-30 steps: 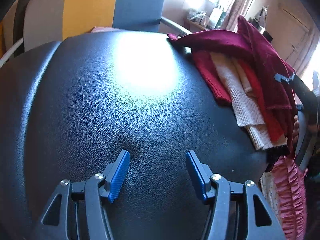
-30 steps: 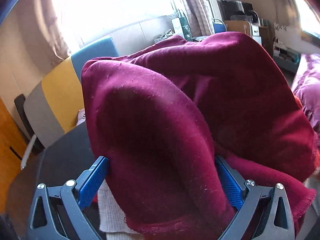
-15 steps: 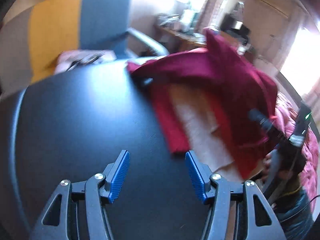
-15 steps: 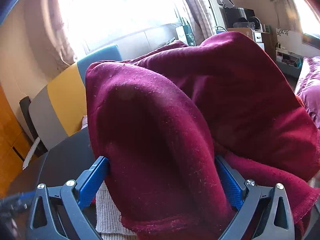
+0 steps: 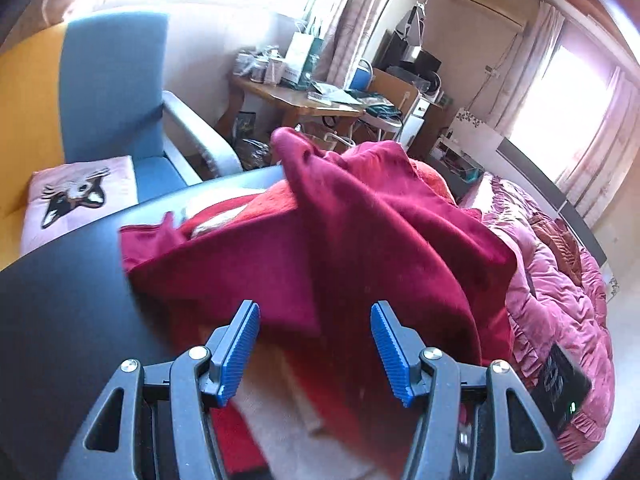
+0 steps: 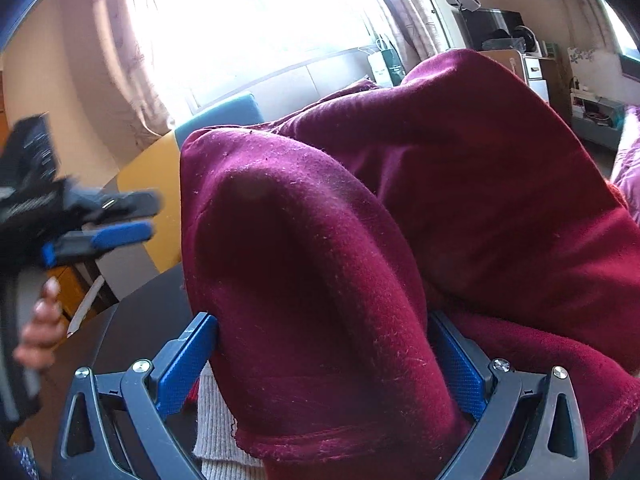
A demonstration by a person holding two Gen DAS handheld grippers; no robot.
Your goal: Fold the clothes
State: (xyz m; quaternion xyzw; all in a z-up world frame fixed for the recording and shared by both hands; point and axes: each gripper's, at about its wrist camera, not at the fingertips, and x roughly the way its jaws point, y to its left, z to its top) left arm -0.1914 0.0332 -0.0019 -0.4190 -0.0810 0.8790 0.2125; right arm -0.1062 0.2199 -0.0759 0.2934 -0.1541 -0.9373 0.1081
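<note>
right claw [image 6: 324,360] bunches the maroon garment [image 6: 400,208] above the surface [image 5: 60,320] to spread it; left claw [image 5: 316,348] hovers wide, empty.

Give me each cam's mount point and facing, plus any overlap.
Left wrist: on the left gripper, facing over the black table at the maroon garment, armchair and desk beyond; its own blue fingers show.
Right wrist: on the right gripper, facing the window; maroon garment bunched between its fingers, left gripper and a hand at left.
Shared: maroon garment, cream knit, armchair, table.
</note>
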